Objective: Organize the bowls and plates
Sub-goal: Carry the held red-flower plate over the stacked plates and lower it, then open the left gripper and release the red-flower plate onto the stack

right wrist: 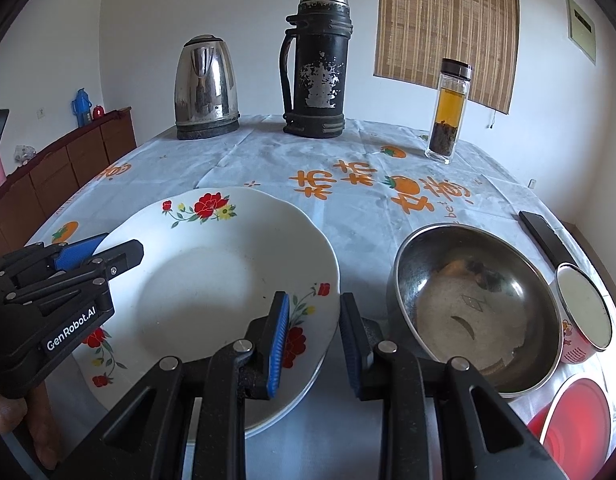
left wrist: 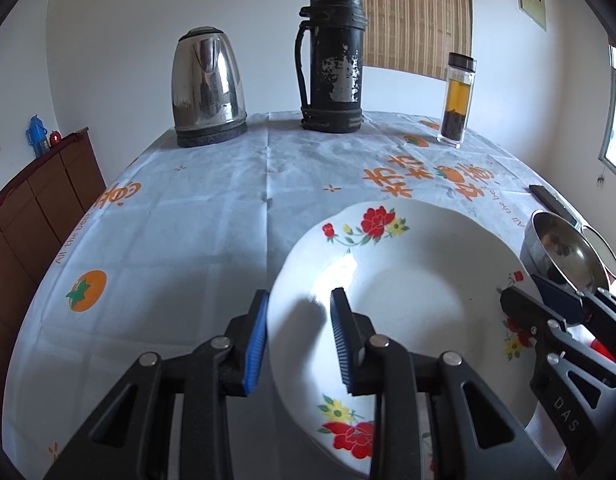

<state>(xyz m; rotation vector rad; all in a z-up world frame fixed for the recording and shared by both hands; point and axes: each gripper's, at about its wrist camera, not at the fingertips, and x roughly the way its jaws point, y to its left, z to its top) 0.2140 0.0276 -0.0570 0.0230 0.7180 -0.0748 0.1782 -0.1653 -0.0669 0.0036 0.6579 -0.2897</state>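
A white plate with red flowers (left wrist: 407, 300) lies on the table and also shows in the right wrist view (right wrist: 212, 280), with a second plate rim under it. My left gripper (left wrist: 300, 312) is open, its jaws straddling the plate's left rim. My right gripper (right wrist: 313, 314) is open, its jaws straddling the plate's right rim. A steel bowl (right wrist: 471, 312) stands right of the plate and also shows in the left wrist view (left wrist: 563, 252). A small enamel cup (right wrist: 583, 308) stands right of the bowl. A red bowl (right wrist: 575, 420) sits at the near right.
A steel kettle (left wrist: 208, 88), a black thermos (left wrist: 331, 60) and a glass tea bottle (left wrist: 455, 100) stand along the far edge. A black remote (right wrist: 543, 236) lies at the right edge. A wooden cabinet (left wrist: 36, 216) stands left of the table.
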